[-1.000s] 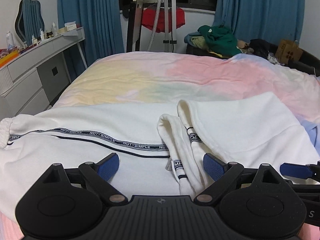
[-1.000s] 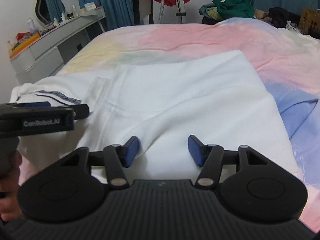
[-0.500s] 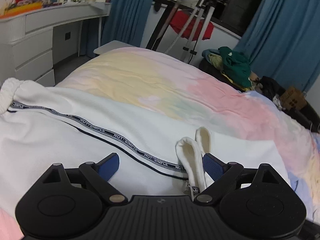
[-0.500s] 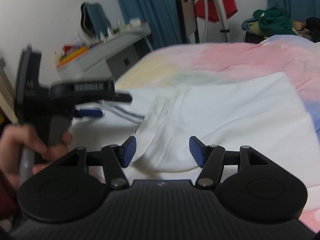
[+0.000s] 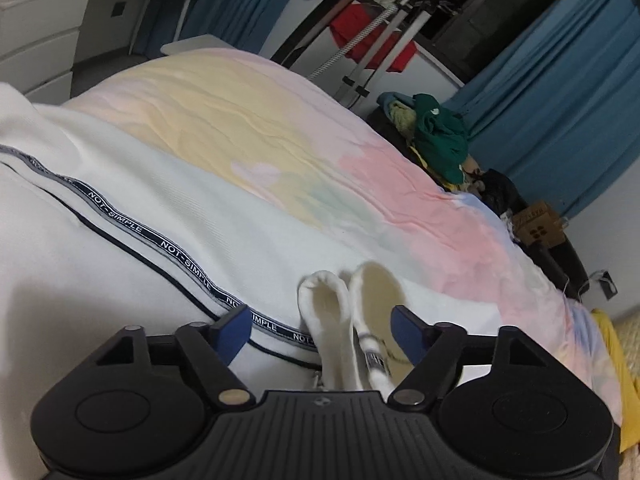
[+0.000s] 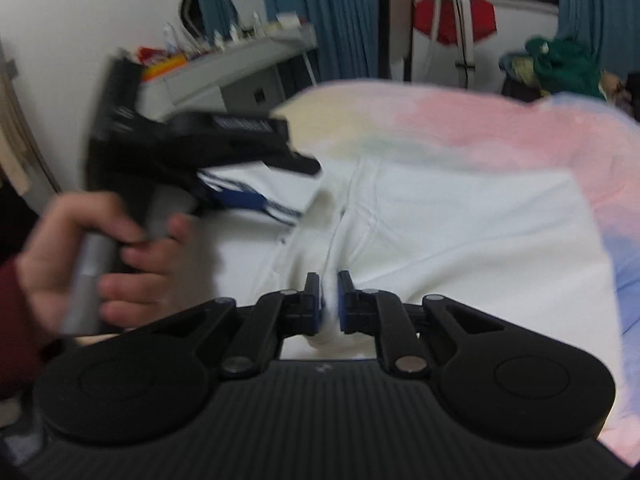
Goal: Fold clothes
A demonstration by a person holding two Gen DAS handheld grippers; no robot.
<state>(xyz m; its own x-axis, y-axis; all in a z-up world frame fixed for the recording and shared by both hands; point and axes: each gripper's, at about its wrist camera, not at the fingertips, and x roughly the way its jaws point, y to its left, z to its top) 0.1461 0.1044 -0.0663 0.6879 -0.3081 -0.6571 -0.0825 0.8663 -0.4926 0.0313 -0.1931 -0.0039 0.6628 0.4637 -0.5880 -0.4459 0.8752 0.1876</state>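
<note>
White sweatpants point(image 5: 132, 184) with a dark "NOT-SIMPLE" side tape lie on the pastel bedspread point(image 5: 280, 140). My left gripper point(image 5: 322, 330) is open, and a bunched ridge of the pants' fabric point(image 5: 340, 320) stands between its blue pads. My right gripper point(image 6: 329, 300) is shut on a fold of the white pants point(image 6: 440, 232) at the near edge. The left gripper point(image 6: 244, 200) and the hand holding it show blurred at the left of the right wrist view.
A white dresser point(image 5: 36, 40) stands left of the bed. A clothes rack with a red garment point(image 5: 372, 36) and blue curtains point(image 5: 560, 92) are beyond it. A pile of green clothes point(image 5: 438, 136) and a cardboard box point(image 5: 538, 230) sit at the far right.
My right gripper has closed on a fold of the white pants. My left gripper has moved in low and tilted, and the fabric ridge now stands between its open pads.
</note>
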